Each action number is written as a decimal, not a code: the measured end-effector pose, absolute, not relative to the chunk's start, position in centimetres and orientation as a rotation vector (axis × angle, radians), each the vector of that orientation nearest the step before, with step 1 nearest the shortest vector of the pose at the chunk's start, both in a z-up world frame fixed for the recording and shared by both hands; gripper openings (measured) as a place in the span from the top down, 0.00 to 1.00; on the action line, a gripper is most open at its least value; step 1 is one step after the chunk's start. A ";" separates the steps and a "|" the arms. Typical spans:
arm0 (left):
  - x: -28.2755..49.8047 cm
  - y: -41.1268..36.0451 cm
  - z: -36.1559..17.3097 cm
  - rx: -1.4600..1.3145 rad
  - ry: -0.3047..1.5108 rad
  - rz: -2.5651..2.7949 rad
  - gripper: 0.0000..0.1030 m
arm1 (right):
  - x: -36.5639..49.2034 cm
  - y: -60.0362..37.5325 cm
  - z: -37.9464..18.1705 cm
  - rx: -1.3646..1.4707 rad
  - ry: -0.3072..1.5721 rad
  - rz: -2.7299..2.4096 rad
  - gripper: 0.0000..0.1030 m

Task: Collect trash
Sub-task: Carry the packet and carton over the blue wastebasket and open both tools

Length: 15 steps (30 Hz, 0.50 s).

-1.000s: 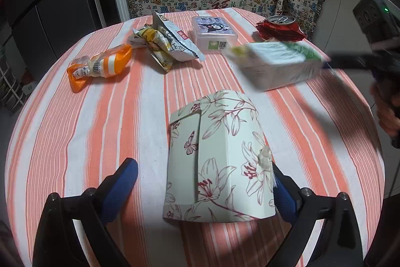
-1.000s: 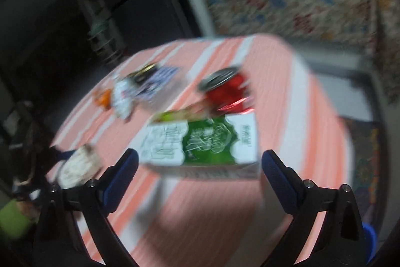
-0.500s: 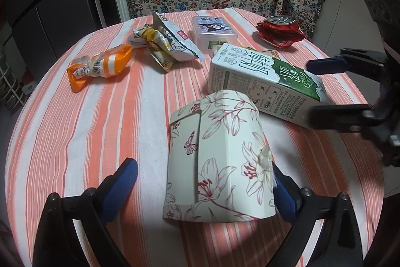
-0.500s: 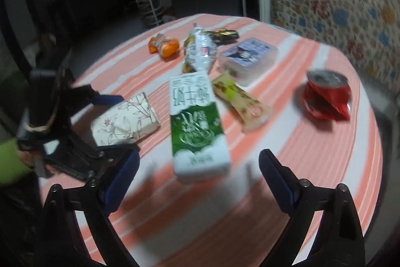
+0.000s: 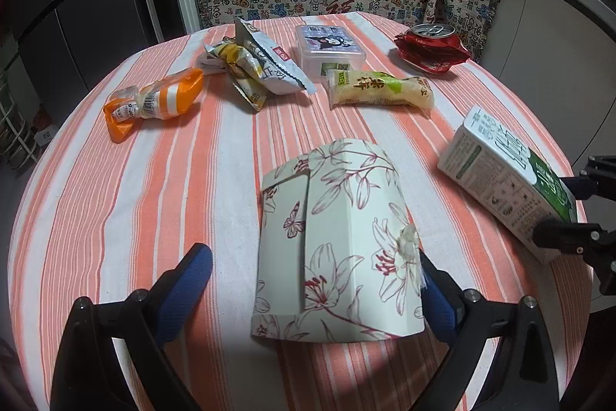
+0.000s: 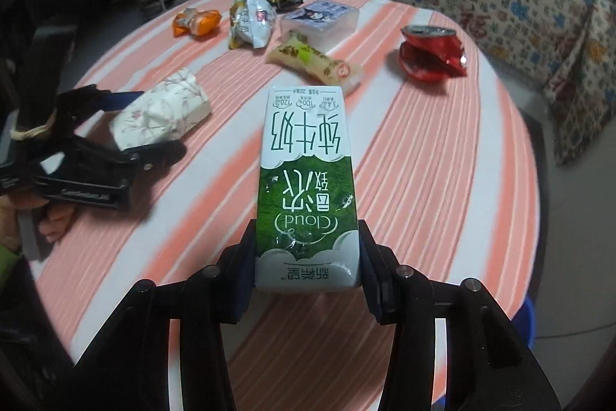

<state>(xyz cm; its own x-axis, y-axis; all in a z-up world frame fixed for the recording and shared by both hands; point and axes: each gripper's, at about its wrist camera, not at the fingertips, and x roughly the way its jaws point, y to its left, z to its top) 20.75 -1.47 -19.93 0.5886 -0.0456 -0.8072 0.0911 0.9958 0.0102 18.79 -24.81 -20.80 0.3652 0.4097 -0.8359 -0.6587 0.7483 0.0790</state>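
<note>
Since a second ago, the milk carton [image 6: 306, 187] has swung to the table's [image 5: 115, 203] right edge, the right gripper [image 6: 306, 280] closing on it; the left gripper [image 5: 312, 280] stands open around the floral box [image 5: 331, 241].

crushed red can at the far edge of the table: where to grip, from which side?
Take the crushed red soda can across its squashed middle, coming from above with the fingers to either side. It stands lid-up but bulges into crumpled folds low down, so the narrower upper body gives flatter faces. The yellow-green snack wrapper lies well clear.
</note>
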 end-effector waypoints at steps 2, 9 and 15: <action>20.7 -1.5 -19.9 0.050 0.939 -0.079 0.03 | 19.2 -25.1 -20.7 -0.259 0.993 0.716 0.47; 18.9 -1.3 -19.3 0.046 0.956 -0.147 0.04 | 19.6 -24.1 -20.1 -0.282 0.987 0.707 0.23; 20.1 -2.2 -18.0 0.018 0.971 -0.152 0.04 | 20.5 -21.8 -20.0 -0.286 0.984 0.700 0.21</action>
